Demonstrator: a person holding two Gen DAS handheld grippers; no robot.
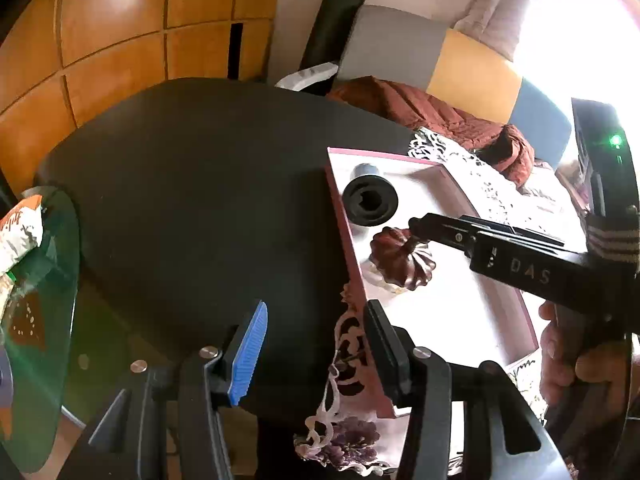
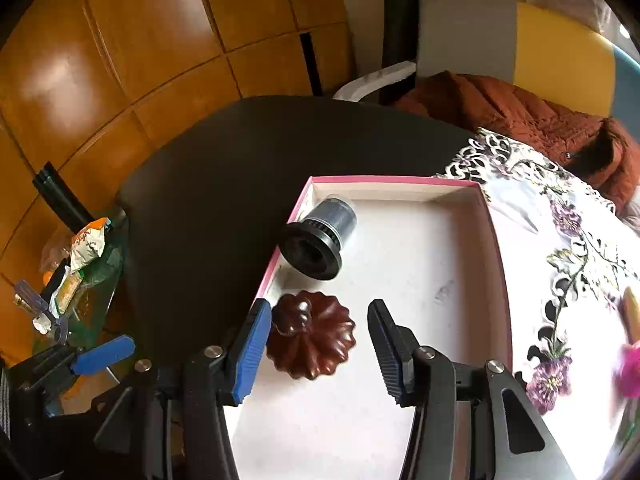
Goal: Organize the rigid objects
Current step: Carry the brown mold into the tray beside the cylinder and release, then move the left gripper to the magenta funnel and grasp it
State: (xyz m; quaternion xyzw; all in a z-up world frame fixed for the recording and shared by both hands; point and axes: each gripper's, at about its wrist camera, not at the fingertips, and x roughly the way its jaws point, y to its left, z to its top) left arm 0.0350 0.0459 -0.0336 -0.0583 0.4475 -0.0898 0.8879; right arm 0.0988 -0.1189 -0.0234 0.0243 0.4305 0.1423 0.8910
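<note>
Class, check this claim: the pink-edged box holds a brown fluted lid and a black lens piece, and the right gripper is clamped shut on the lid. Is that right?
Not quite. The right gripper is open: in the right wrist view the brown fluted lid lies between its jaws, unpressed. The rest stands: lid and black lens piece are in the pink-edged box.

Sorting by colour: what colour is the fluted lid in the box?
Dark reddish brown, glossy; the lid shows best in the right wrist view.
</note>
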